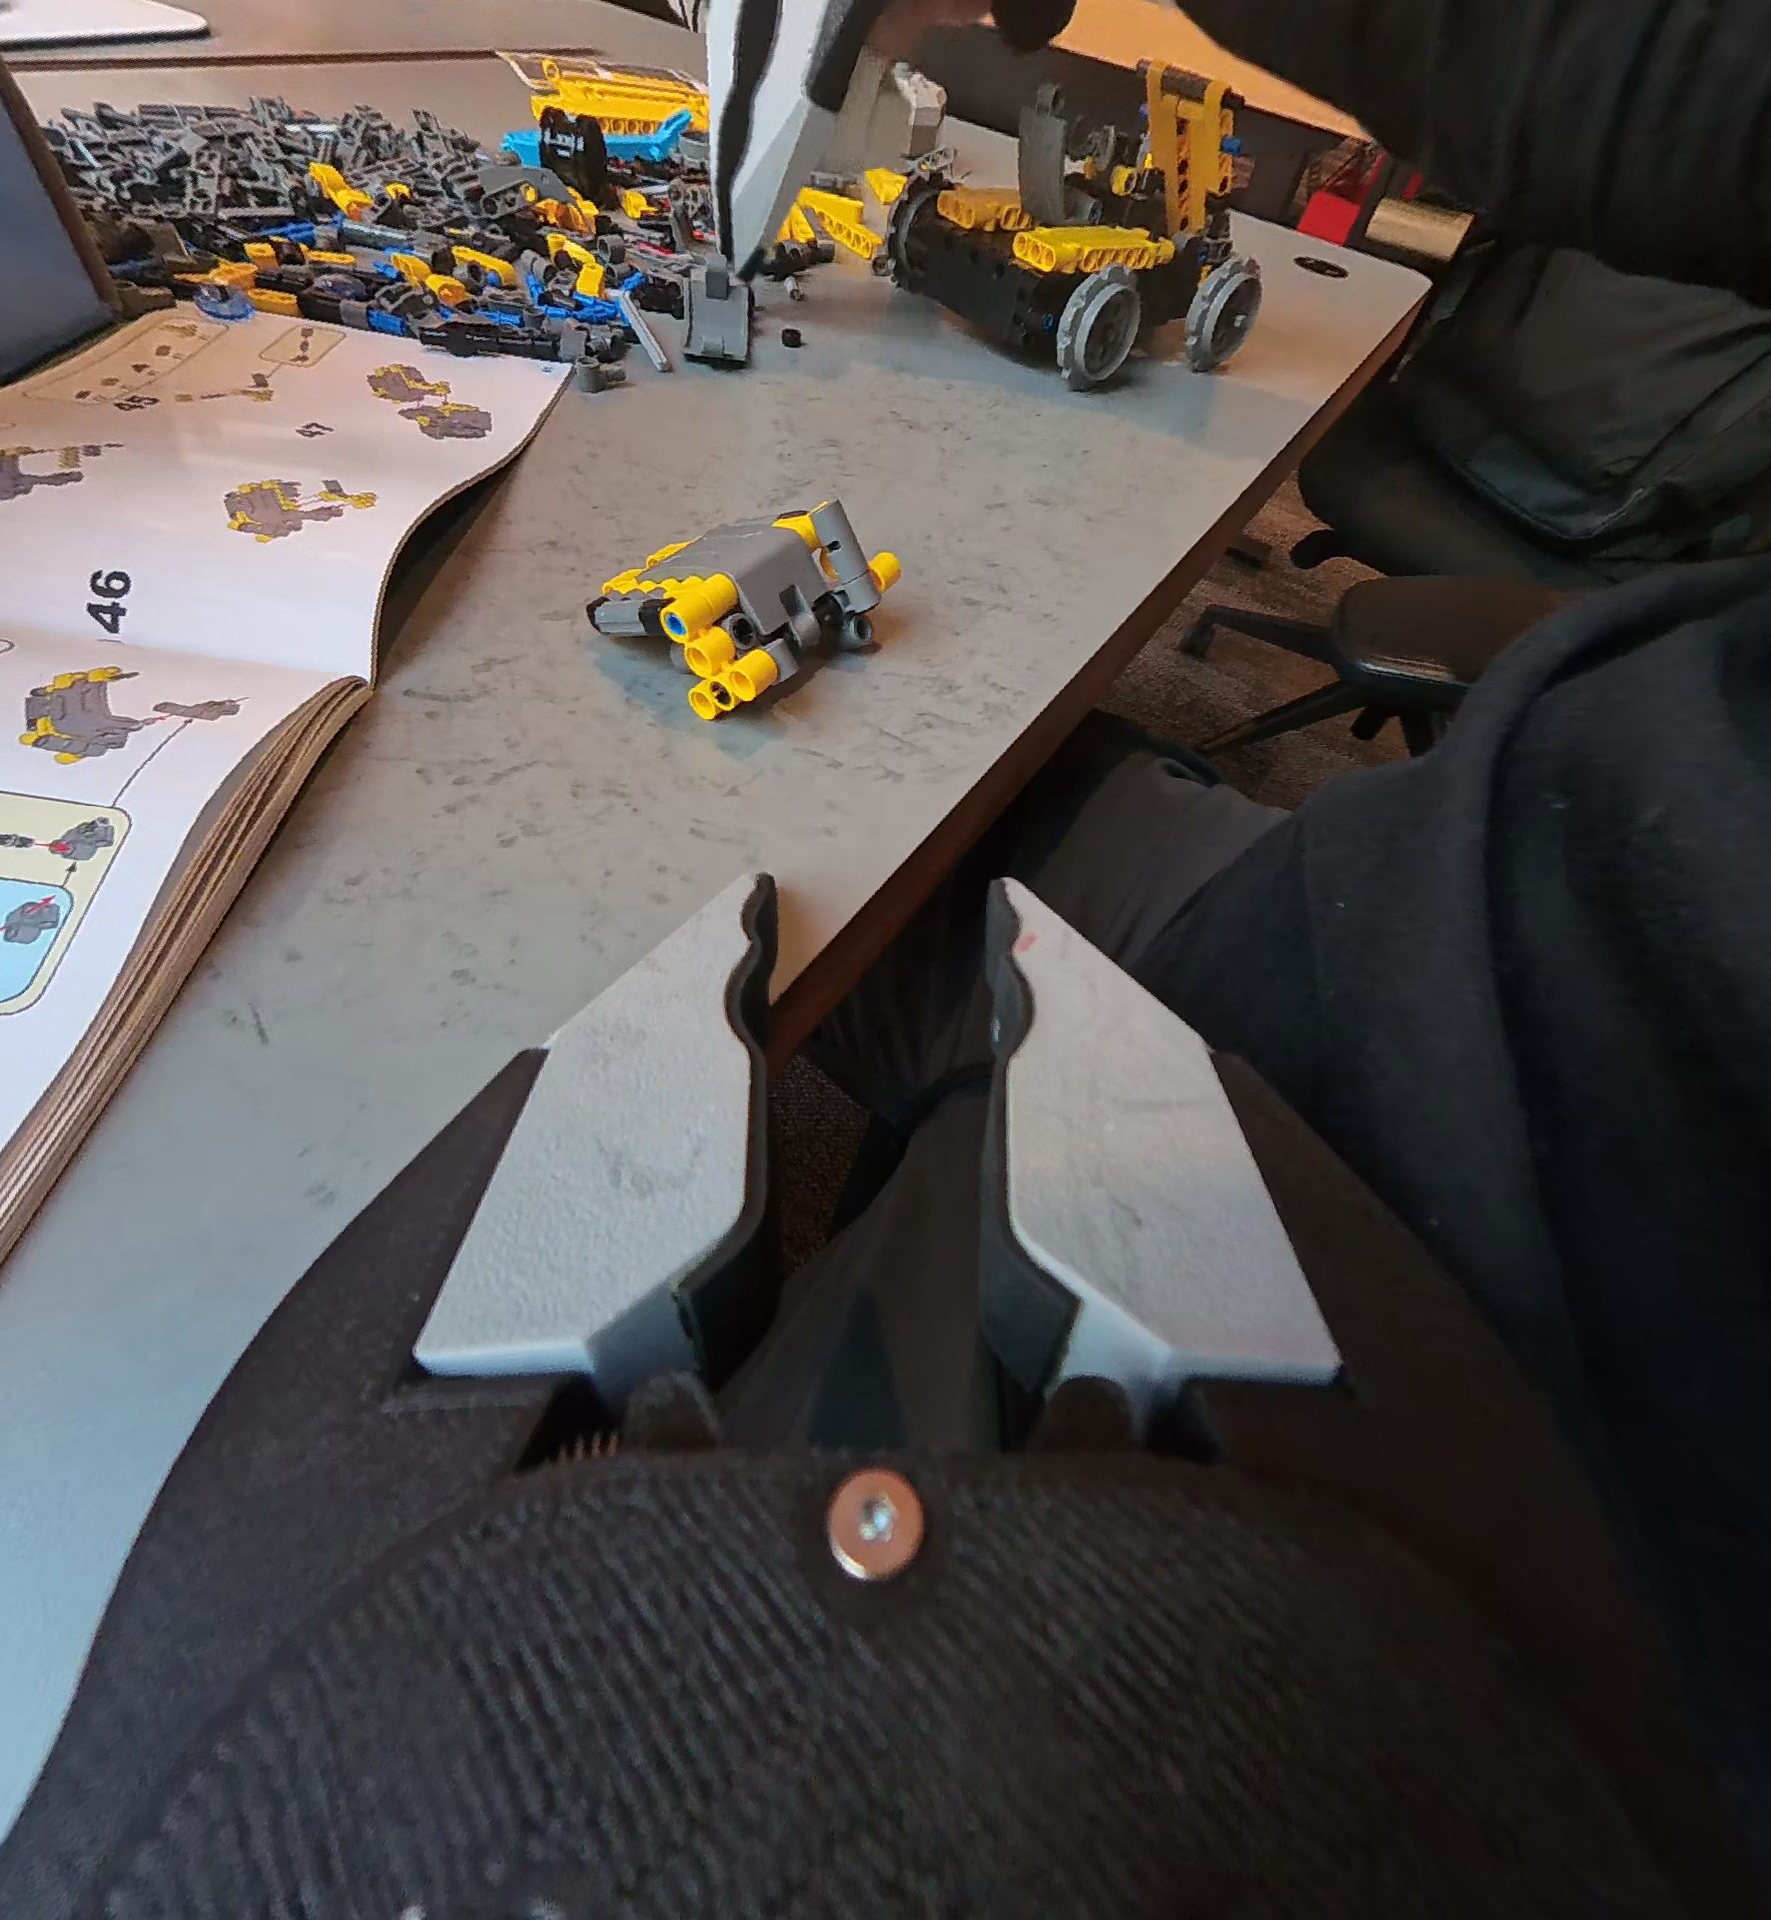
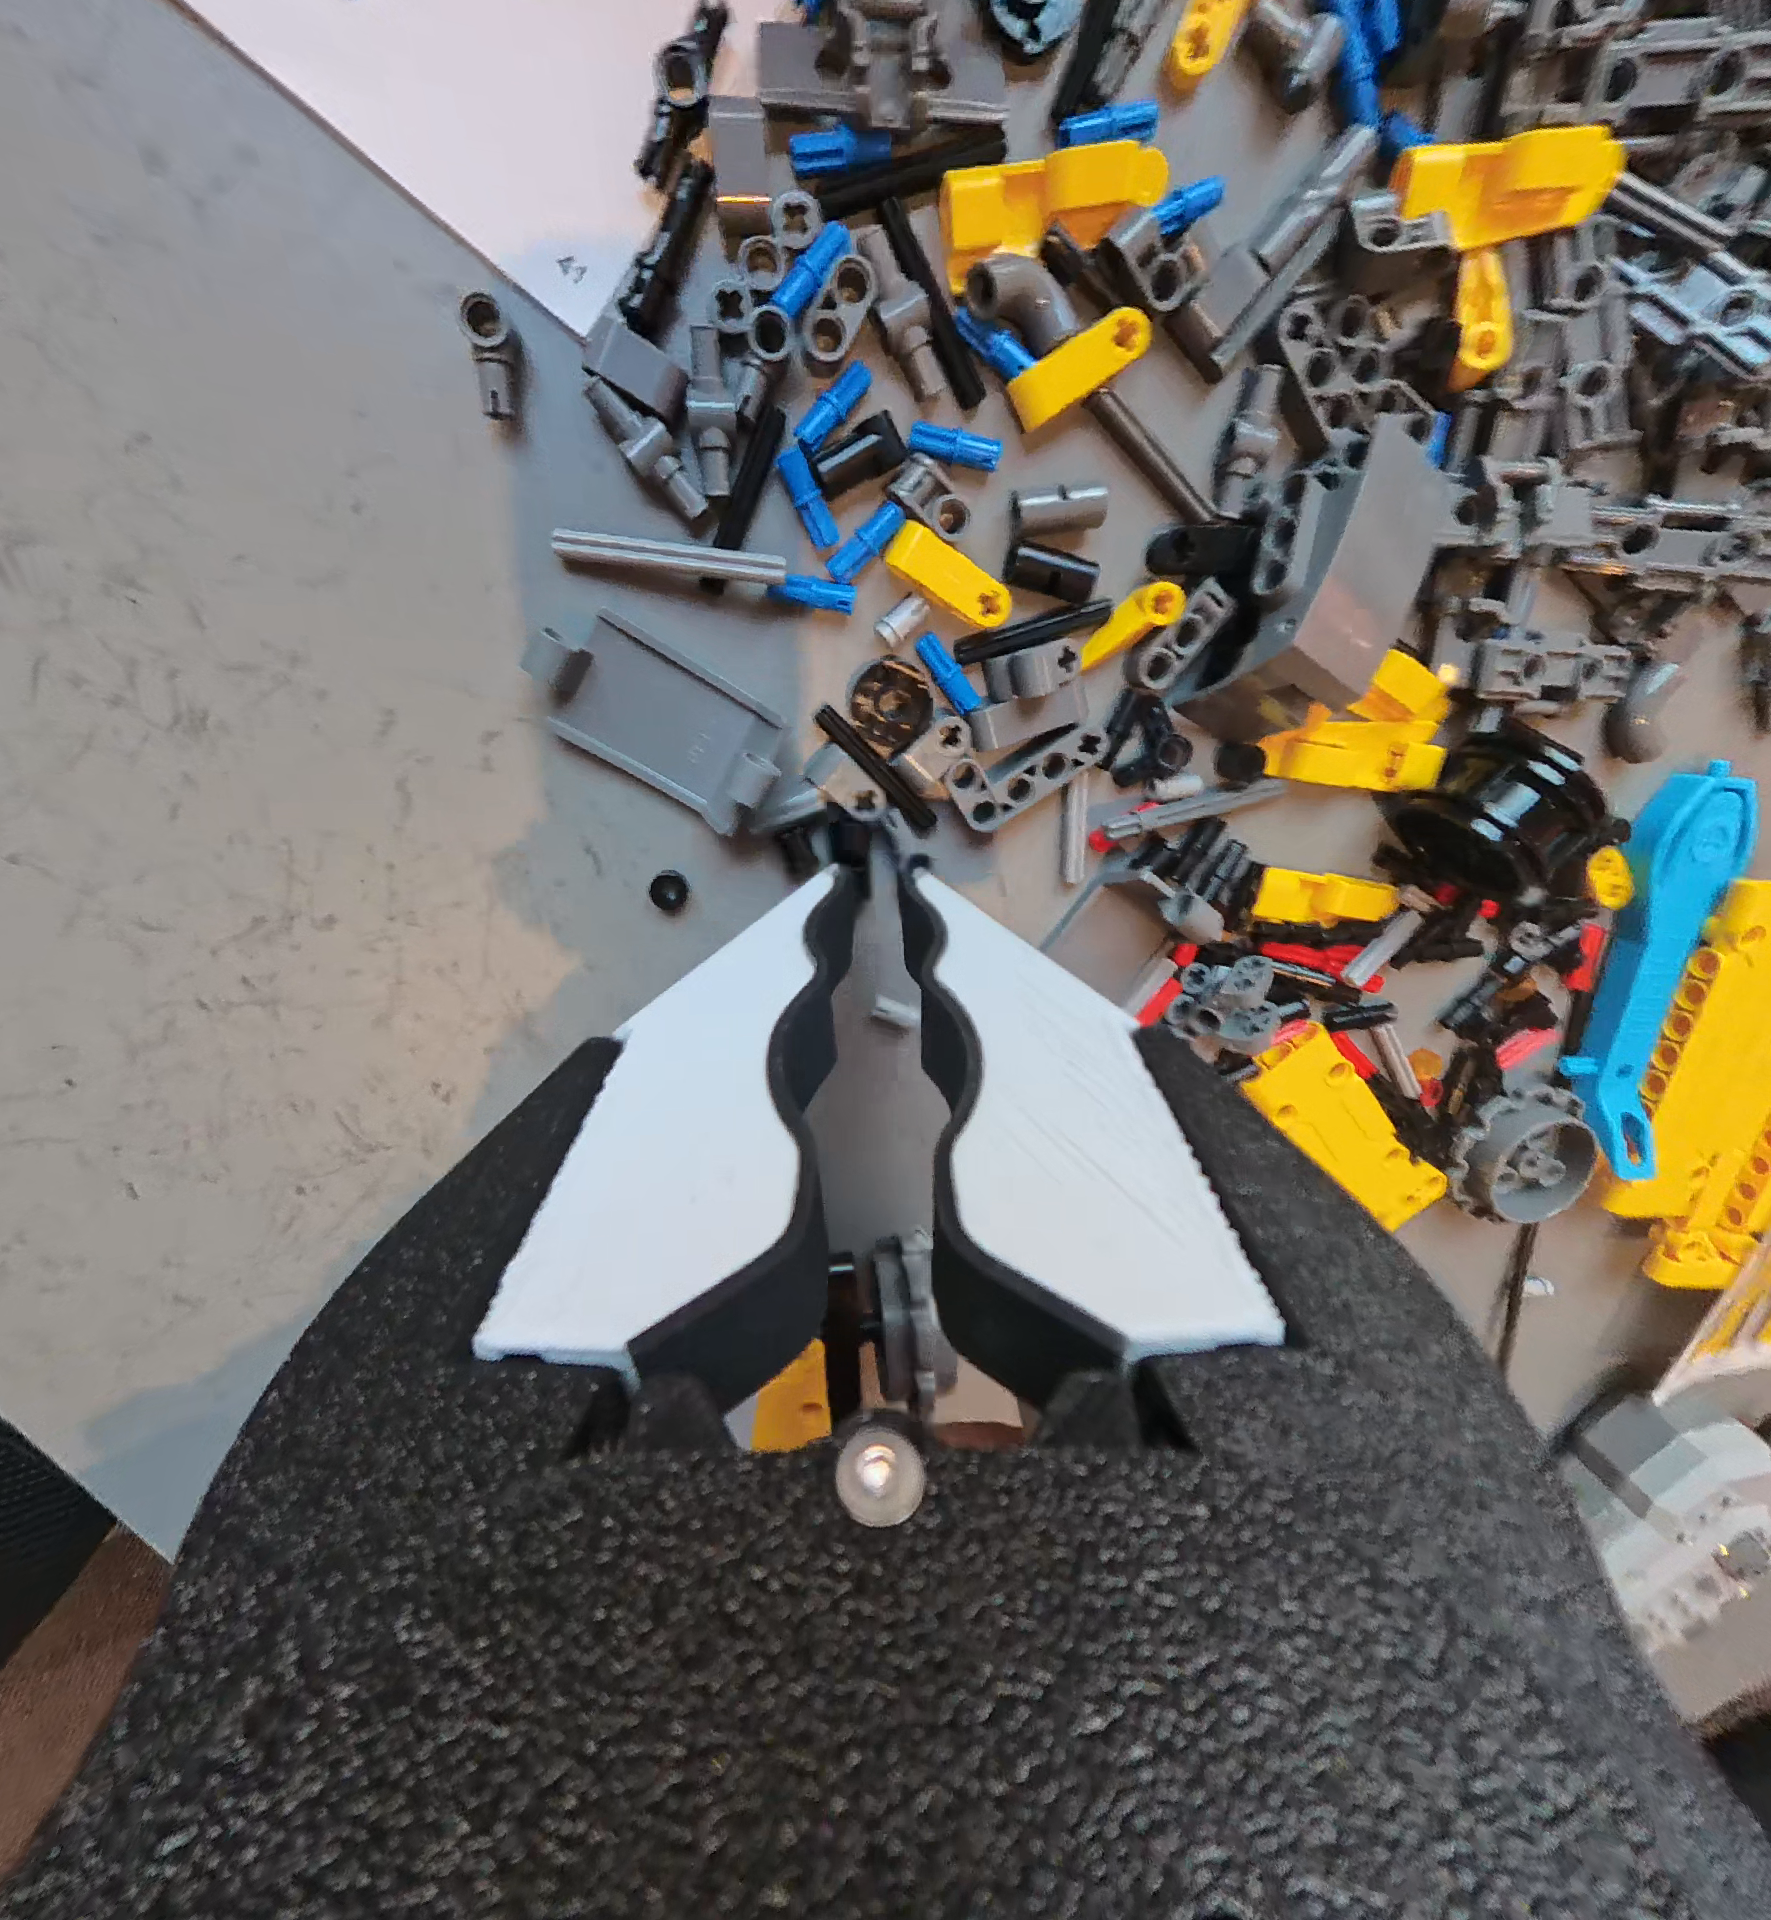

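Two grippers were in view: left gripper [image 1: 881,894] and right gripper [image 2: 873,868]. One instruction booklet [image 1: 164,582], one wheeled model [image 1: 1068,260] and one small sub-assembly [image 1: 746,608] were present. Loose parts [image 2: 1224,468] were too numerous to count.

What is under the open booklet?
The booklet lies on the grey table. Its far edge touches the loose brick pile. Whatever lies beneath its pages is covered.

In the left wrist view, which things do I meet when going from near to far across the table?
Left gripper → small yellow and grey assembly → grey panel piece under the right gripper → pile of loose parts.
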The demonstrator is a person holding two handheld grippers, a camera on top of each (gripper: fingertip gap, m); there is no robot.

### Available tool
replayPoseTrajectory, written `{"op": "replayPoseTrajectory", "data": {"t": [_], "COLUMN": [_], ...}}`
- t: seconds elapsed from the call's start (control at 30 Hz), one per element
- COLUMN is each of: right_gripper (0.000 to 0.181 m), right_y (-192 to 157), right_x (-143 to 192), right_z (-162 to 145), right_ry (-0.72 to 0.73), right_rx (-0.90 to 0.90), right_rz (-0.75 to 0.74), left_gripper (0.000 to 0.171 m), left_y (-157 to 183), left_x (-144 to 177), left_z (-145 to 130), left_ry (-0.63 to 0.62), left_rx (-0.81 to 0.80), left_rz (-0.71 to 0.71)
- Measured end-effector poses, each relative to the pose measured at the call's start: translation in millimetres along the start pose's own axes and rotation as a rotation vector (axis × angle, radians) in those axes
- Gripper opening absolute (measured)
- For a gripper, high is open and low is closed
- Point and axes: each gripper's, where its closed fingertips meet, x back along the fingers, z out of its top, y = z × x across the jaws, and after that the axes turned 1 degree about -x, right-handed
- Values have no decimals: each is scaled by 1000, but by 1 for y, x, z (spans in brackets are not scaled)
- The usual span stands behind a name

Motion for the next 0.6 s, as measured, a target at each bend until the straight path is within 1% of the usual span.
{"op": "replayPoseTrajectory", "data": {"t": [0.17,0.23,0.37,0.47,0.53,0.6], "right_gripper": [6,6,5,7,7,7], "right_y": [32,41,49,43,44,52], "right_x": [15,19,18,11,6,4], "right_z": [-5,-5,4,15,17,13], "right_ry": [25,49,100,122,106,78], "right_rx": [-91,-142,-212,-195,-180,-205], "right_rz": [-130,-159,-159,-103,-104,-133], "left_gripper": [38,38,38,38,38,37], "left_y": [1,2,1,1,1,1], "left_x": [0,-1,-1,-1,-2,-1], "left_z": [0,0,0,-1,-1,-1], "left_ry": [1,-1,-1,-5,-6,-7], "left_rx": [-1,-2,-2,-3,-7,-9], "left_rz": [-5,-6,-3,-3,-1,1]}}
